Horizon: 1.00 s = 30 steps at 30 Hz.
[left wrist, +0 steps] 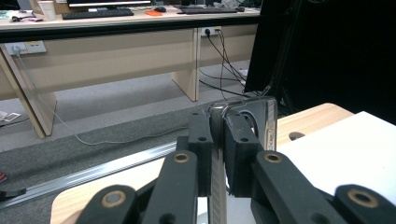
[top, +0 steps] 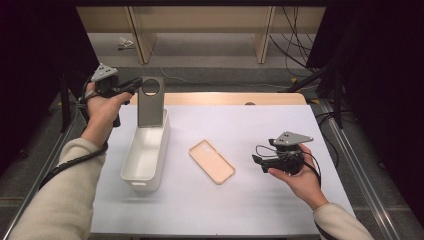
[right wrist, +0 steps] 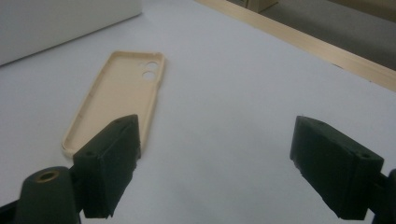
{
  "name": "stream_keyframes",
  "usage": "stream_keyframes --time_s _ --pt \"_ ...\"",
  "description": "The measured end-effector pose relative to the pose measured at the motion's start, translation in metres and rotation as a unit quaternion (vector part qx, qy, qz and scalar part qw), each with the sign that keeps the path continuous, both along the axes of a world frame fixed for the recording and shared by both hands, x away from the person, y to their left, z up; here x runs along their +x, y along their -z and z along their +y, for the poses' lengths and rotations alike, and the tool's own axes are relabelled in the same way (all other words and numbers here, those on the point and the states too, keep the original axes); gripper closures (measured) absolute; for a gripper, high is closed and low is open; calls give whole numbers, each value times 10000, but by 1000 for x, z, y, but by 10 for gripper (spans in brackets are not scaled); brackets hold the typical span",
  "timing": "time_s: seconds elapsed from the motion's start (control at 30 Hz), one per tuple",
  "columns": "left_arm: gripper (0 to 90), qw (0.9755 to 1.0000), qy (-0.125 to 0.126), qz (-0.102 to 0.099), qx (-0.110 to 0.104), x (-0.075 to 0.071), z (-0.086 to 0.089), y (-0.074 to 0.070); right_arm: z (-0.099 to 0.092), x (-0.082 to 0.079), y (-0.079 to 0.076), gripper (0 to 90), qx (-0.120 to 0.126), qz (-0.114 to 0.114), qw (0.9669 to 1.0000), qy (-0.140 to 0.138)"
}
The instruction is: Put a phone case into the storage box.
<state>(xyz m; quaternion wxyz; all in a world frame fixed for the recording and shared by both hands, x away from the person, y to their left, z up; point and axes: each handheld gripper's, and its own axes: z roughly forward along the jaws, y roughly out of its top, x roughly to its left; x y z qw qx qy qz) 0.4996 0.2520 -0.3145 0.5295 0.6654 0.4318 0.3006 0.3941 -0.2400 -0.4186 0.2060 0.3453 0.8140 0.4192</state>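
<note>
A grey phone case (top: 150,102) with a round camera hole stands upright over the far end of the white bin (top: 131,172). My left gripper (top: 134,88) is shut on its upper left edge. In the left gripper view that phone case (left wrist: 264,122) is pinched edge-on between the left gripper's (left wrist: 218,140) black jaws. A beige phone case (top: 212,161) lies flat, hollow side up, on the white mat at the middle. My right gripper (top: 256,163) hovers to its right, open with nothing in it. From the right gripper (right wrist: 212,163) the beige phone case (right wrist: 114,100) lies just beyond the left jaw.
The white mat (top: 280,125) covers a wooden table (top: 225,98). A metal rail (top: 350,160) runs along the right side. Desk legs and cables (top: 295,45) stand on the floor beyond the table.
</note>
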Motion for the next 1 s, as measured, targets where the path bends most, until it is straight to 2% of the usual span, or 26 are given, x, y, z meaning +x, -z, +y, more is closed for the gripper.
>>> stream_keyframes --time_s 1.0 --pt "822 10000 -42 31 -2 14 0 13 -1 0 0 170 25 8 10000 19"
